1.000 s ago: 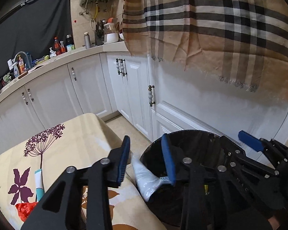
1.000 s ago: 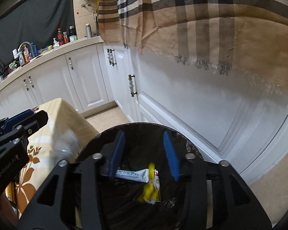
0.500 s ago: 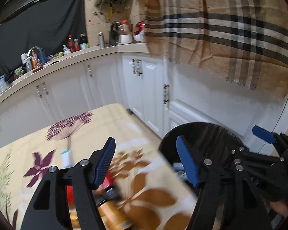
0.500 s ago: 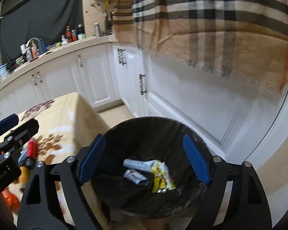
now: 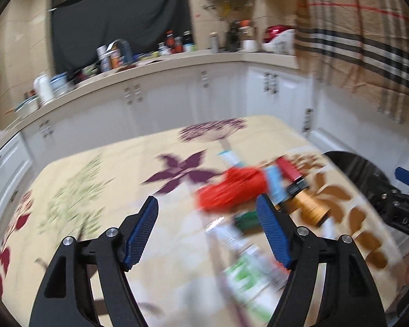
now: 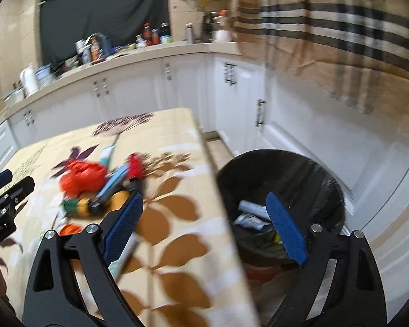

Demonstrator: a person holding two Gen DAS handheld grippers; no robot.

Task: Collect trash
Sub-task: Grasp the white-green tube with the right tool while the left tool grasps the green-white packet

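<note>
My left gripper [image 5: 207, 231] is open and empty above the flowered table [image 5: 101, 169]. A heap of trash lies ahead of it: a crumpled red bag [image 5: 231, 188], an orange bottle [image 5: 310, 207], a red tube [image 5: 287, 167] and a green-and-white wrapper [image 5: 248, 280]. My right gripper [image 6: 204, 229] is open and empty over the table's right edge. The black lined bin [image 6: 280, 188] stands on the floor beside the table and holds a white tube [image 6: 253, 208] and other wrappers. The red bag [image 6: 81, 175] and orange bottle [image 6: 117, 199] also show in the right wrist view. Both views are motion-blurred.
White kitchen cabinets [image 5: 177, 103] run behind the table, with a cluttered counter [image 5: 117, 60] above. A plaid cloth [image 5: 368, 41] hangs at the right over white doors. A strip of floor [image 6: 220, 147] separates table and cabinets.
Both grippers have swung left from over the bin toward the table and opened wider. The trash dropped by them now lies in the bin.
</note>
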